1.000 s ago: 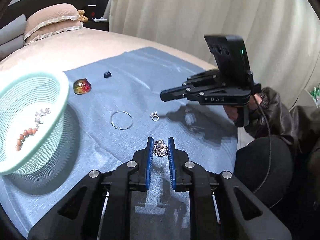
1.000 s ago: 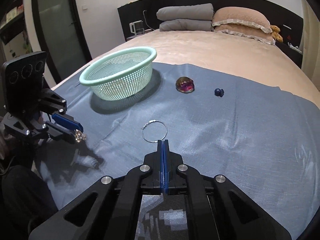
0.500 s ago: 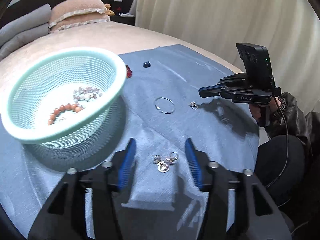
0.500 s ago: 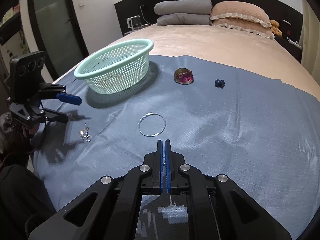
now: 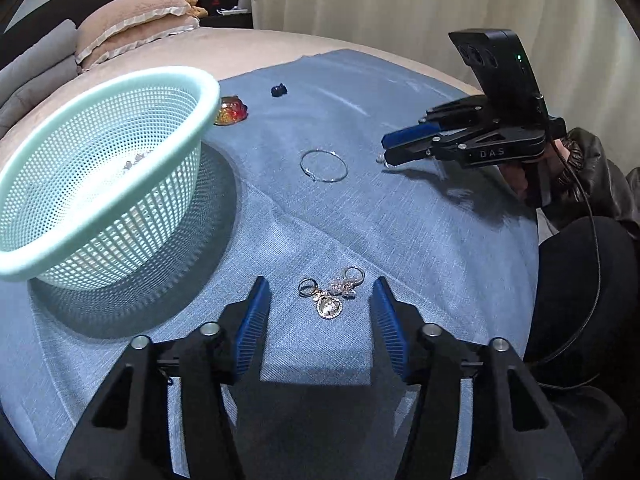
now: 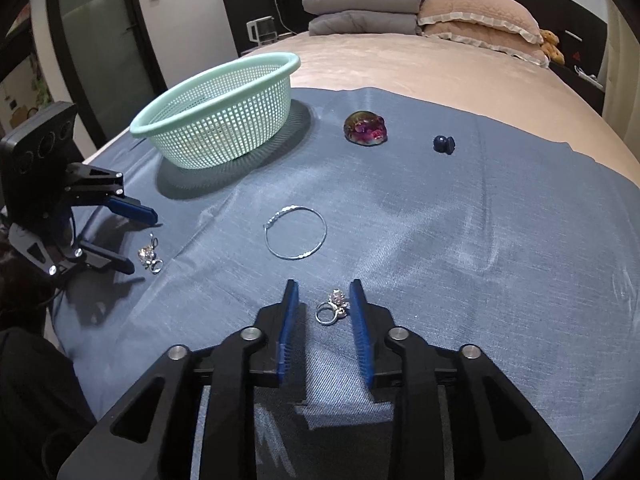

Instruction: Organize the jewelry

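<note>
Silver and sparkling, a pendant cluster lies flat on the blue cloth in the left wrist view, right between the fingertips of the left gripper. Its jaws stand well apart and are closing, with the cluster between them but neither pad touching it yet. The cluster's long axis runs across the gap, from pad to pad, so the squeeze would take it end on. Off to the left the green basket sits close by, nearer this hand than the other. Farther off lies a thin bangle, with the right gripper beyond it.

From the right wrist view, a small ring lies on the cloth between the fingertips of the right gripper. Those jaws are narrowly apart and opening, the pads either side of the ring, gripping nothing. The bangle lies straight ahead, the basket well beyond to the left, and the left gripper sits beside its cluster.
</note>
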`<state>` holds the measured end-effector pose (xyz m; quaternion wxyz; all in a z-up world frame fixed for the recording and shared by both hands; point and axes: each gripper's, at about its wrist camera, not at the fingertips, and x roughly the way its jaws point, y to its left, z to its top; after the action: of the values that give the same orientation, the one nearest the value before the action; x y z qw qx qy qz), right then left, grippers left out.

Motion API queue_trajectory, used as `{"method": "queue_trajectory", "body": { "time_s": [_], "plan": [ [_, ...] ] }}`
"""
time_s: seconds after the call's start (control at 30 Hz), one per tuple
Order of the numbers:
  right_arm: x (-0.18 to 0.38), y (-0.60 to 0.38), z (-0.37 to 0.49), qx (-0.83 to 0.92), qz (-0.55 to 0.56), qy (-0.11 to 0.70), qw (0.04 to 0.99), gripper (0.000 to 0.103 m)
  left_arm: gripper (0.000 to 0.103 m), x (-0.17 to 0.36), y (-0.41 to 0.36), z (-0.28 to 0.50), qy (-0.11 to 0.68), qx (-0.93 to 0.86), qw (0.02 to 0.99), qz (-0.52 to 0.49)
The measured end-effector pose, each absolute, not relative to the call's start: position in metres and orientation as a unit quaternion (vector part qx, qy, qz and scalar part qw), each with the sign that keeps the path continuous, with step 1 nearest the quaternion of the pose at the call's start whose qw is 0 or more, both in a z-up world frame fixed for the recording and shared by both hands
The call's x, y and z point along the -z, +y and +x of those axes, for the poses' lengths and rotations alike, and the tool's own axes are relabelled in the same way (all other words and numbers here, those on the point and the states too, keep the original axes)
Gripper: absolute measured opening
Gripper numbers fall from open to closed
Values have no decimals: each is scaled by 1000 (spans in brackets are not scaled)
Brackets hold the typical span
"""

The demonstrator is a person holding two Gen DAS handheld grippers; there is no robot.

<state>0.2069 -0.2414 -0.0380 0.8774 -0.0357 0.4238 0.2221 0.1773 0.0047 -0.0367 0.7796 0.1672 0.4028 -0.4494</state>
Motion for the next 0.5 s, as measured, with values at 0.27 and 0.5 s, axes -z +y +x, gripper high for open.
{"method": "queue_trajectory", "body": {
  "time_s": [0.27, 0.5],
  "plan": [
    [47, -234, 204, -218, -65, 421, 878, 6, 14, 39, 11, 175, 406, 460, 770, 177],
    [31, -235, 193, -211, -63, 398, 891, 2, 13, 33, 17, 171, 400, 465, 773, 163]
  ]
}}
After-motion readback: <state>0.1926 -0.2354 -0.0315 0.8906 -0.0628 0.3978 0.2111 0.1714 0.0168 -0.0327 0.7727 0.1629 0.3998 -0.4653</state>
